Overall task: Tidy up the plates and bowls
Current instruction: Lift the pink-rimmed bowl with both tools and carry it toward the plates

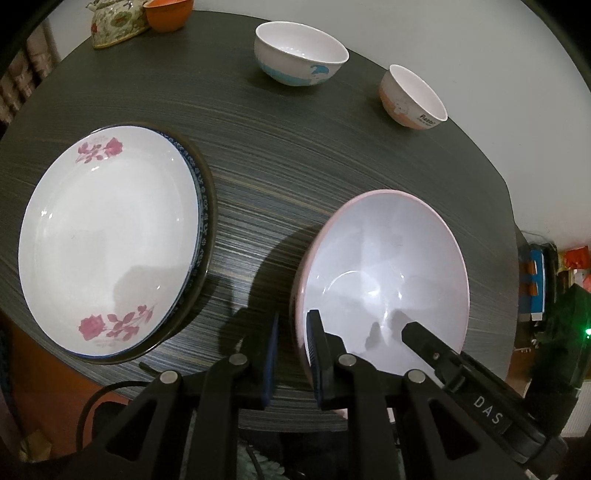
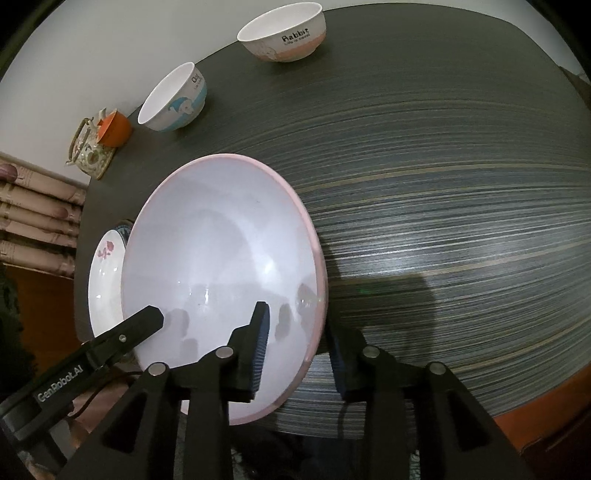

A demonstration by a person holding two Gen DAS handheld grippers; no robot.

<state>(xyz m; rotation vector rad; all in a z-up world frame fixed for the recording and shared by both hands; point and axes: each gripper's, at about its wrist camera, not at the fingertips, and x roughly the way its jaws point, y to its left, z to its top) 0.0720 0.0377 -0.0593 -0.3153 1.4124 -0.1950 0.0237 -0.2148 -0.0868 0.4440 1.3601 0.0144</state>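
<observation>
A large pink-rimmed white bowl (image 1: 384, 273) sits near the front edge of the dark table; it also fills the right wrist view (image 2: 221, 258). My left gripper (image 1: 293, 354) straddles its left rim, one finger inside, one outside. My right gripper (image 2: 299, 354) straddles its right rim the same way. Whether either clamps the rim is unclear. A white plate with pink roses (image 1: 107, 236) lies on a blue-patterned plate at left, and shows in the right wrist view (image 2: 107, 273). A blue-print bowl (image 1: 301, 53) and an orange rabbit bowl (image 1: 413, 96) stand at the back.
An orange cup (image 1: 168, 14) and a floral teapot (image 1: 114, 26) stand at the table's far left corner. The dark striped table (image 2: 443, 221) stretches to the right of the big bowl. Cluttered shelves (image 1: 546, 280) lie beyond the table's right edge.
</observation>
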